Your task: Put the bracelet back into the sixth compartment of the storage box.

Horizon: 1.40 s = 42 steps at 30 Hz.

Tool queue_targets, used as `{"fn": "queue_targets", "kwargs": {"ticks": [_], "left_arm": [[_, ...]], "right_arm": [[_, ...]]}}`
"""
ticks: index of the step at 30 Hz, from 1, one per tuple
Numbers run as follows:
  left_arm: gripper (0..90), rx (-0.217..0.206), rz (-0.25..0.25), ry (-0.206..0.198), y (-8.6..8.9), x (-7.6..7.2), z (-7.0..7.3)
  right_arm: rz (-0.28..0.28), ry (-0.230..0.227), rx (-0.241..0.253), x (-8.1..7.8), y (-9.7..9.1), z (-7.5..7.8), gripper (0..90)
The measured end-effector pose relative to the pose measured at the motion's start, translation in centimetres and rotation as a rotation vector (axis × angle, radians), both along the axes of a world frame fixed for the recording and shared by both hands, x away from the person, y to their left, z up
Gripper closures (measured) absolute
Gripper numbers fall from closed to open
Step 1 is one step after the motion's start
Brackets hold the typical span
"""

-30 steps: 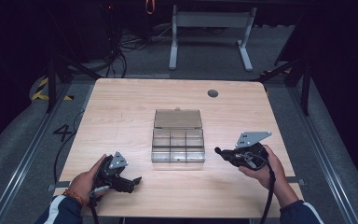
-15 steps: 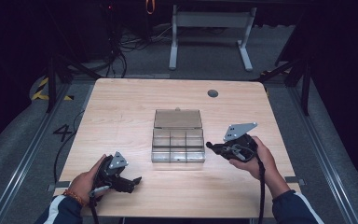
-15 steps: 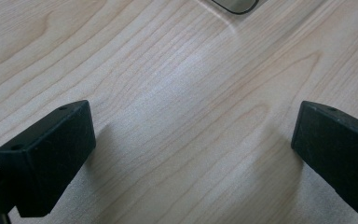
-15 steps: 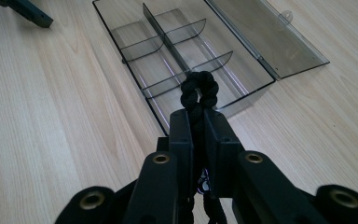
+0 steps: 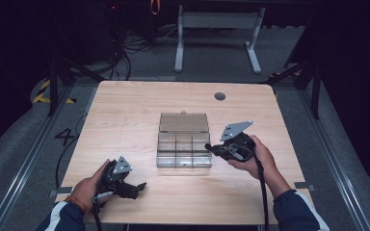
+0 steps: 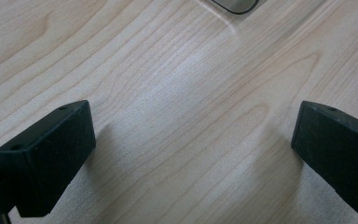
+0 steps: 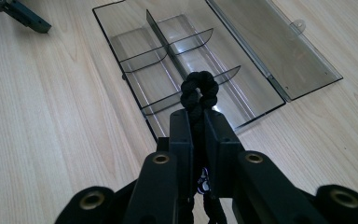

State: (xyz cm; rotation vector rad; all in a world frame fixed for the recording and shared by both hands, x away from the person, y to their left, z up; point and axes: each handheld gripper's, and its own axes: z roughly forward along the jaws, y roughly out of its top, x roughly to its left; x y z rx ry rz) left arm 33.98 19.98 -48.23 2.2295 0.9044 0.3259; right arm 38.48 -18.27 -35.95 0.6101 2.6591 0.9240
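A clear plastic compartment box [image 5: 184, 154] lies open mid-table, its lid [image 5: 183, 122] folded back flat; the same box [image 7: 135, 51] has curved dividers and bare compartments. My right gripper [image 5: 208, 146] hovers at the box's right edge, pointing left, shut on a black braided cord loop [image 7: 197, 89] that sticks out past the fingertips above the near compartments. In its own view the right gripper [image 7: 196, 120] pinches the cord tightly. My left gripper [image 5: 141, 185] rests near the front left of the table, and the left gripper [image 6: 191, 140] stands open over bare wood.
The wooden table [image 5: 125, 110] has a round grommet hole [image 5: 219, 96] at the back right. A corner of the box [image 6: 235, 3] peeks in at the top of the left gripper view. Dark floor, cables and a table frame [image 5: 217, 29] lie beyond.
My right gripper has moved left and slightly away from the person, up to the box's right edge, still holding the cord. The left gripper has stayed put.
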Motion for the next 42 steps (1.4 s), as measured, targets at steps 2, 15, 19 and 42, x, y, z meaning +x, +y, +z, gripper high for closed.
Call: {"fn": "queue_targets", "kwargs": {"ticks": [2,15,19,42], "left_arm": [[0.1,0.0,0.0,0.0,0.0,0.0,0.0],[0.1,0.0,0.0,0.0,0.0,0.0,0.0],[0.1,0.0,0.0,0.0,0.0,0.0,0.0],[0.1,0.0,0.0,0.0,0.0,0.0,0.0]], "right_arm": [[0.007,0.005,-0.006,0.2,0.5,-0.2,83.1],[0.028,0.037,-0.063,1.6,3.2,-1.7,83.1],[0.029,0.049,-0.091,2.3,4.1,-2.3,83.1],[-0.001,0.153,-0.184,4.2,5.6,-6.0,83.5]]}}
